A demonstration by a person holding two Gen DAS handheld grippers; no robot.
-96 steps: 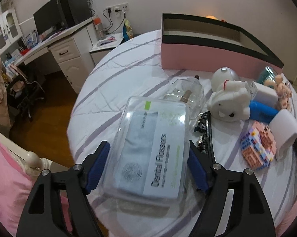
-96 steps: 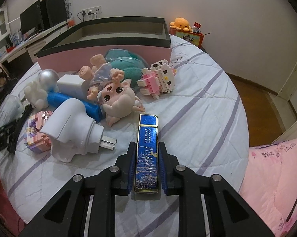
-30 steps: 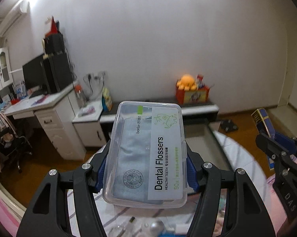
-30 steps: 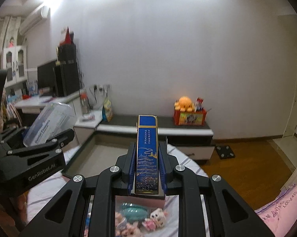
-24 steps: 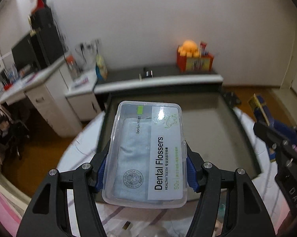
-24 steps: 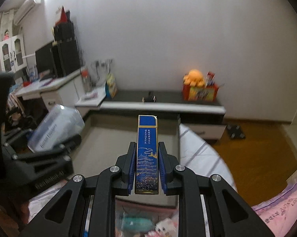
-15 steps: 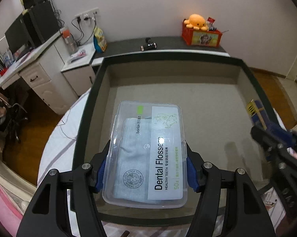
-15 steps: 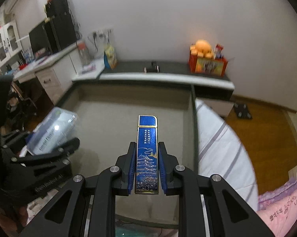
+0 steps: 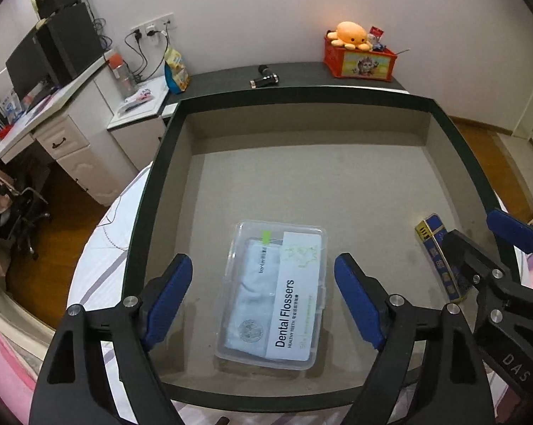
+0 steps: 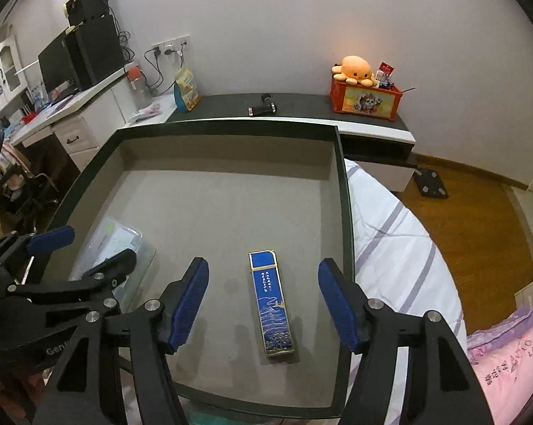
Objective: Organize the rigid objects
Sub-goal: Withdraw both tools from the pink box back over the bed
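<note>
Clear plastic dental-flosser case (image 9: 273, 294) and slim blue-and-gold rectangular box (image 10: 271, 302) lie flat, well apart, on the grey floor of the black-rimmed storage box (image 9: 302, 101). The left gripper (image 9: 263, 297) and right gripper (image 10: 263, 306) have just been opening, jaws spread clear of each item. Judging from this, two pieces are stowed; most of the floor beyond them is bare, and both grippers seem free to lift over the rim.

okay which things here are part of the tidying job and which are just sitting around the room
Job: dental flosser case, blue slim box, both lying in the storage box; left gripper and right gripper, both open.

Lying about: orange octopus plush, red crate, monitor.
</note>
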